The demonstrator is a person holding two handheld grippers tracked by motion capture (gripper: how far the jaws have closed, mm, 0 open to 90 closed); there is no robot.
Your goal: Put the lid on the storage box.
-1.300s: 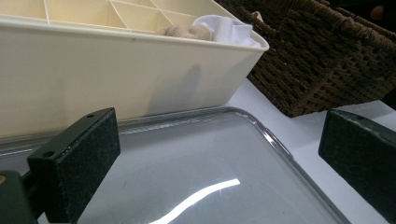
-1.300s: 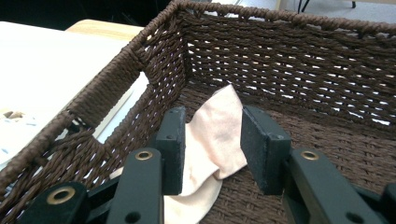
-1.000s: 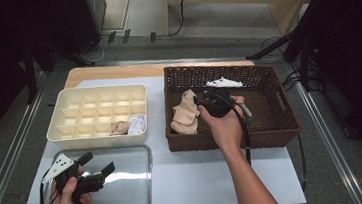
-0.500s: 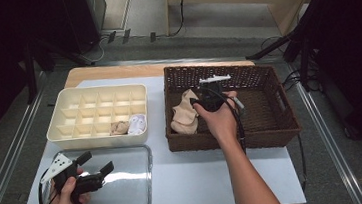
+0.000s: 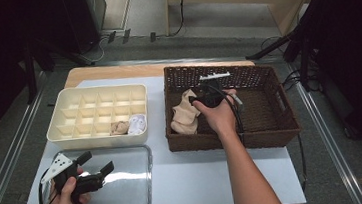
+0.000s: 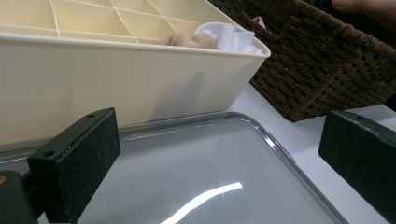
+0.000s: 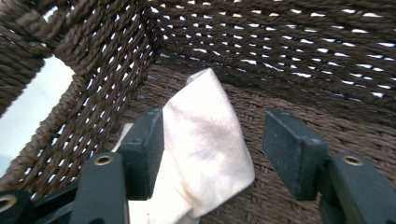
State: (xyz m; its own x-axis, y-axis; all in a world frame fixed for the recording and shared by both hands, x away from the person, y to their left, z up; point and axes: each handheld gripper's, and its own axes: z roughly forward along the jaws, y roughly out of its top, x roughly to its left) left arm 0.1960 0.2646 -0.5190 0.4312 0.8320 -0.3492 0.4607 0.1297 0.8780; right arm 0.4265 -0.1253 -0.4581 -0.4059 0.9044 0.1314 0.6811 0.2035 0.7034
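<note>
A beige cloth [image 5: 184, 115] lies crumpled at the left end of the brown wicker basket [image 5: 266, 119]. My right gripper [image 5: 195, 100] reaches down into the basket beside it. In the right gripper view the cloth [image 7: 205, 140] stands between the jaws of my right gripper [image 7: 217, 149], which have just been opening. The left pad rests against the cloth and the right pad stands apart from it. My left gripper [image 5: 97, 163] is held open and empty over the clear tray [image 5: 138, 196], as the left gripper view also shows for that gripper [image 6: 219, 163].
A cream divided box [image 5: 97, 140] sits behind the tray. Its front right cells hold a beige roll [image 5: 119, 127] and a white roll [image 5: 137, 124]. The basket wall [image 7: 303, 42] rises close around the right jaws. White table surface [image 5: 196, 176] lies in front of the basket.
The right hand has moved left and lower inside the basket, onto the beige cloth, and its jaws stand wider apart. The left hand has stayed put over the tray.
</note>
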